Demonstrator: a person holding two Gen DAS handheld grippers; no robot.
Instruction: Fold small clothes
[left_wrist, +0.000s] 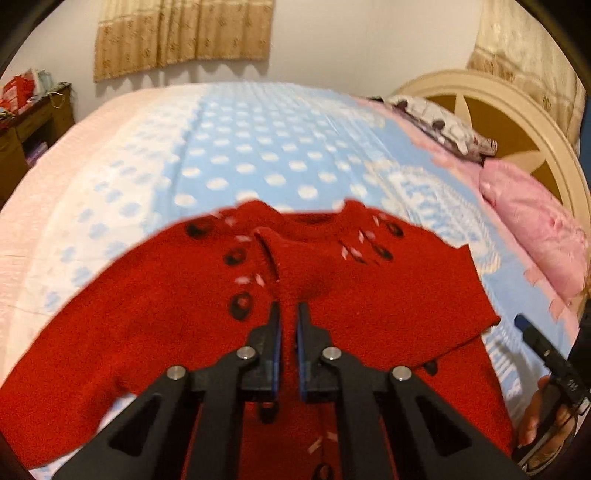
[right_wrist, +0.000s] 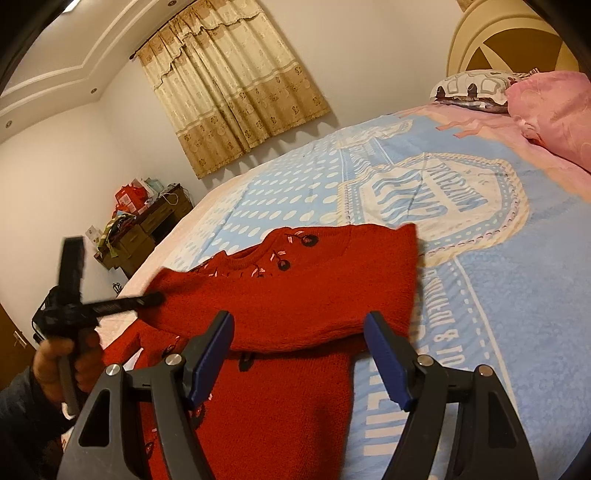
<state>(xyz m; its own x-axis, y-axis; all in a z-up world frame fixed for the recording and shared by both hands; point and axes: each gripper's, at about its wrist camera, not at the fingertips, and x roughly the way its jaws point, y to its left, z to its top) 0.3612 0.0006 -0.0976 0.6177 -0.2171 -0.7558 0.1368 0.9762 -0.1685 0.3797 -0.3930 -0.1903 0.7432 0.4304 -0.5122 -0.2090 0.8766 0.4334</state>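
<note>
Lettering is woven into the blue bedspread (right_wrist: 491, 295), ahead and to the right of the right gripper (right_wrist: 299, 354). White capitals are set inside a badge-shaped emblem (right_wrist: 432, 192) and along a band (right_wrist: 439, 332) running toward the gripper, but they lie upside down and distorted; only an ampersand can be made out in the band. In the left wrist view the same letters are blurred and cannot be read. No other text is legible.

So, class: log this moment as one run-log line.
left gripper: shut, above sweater | right gripper: open, empty | sweater: flat on bed, one sleeve folded in
</note>
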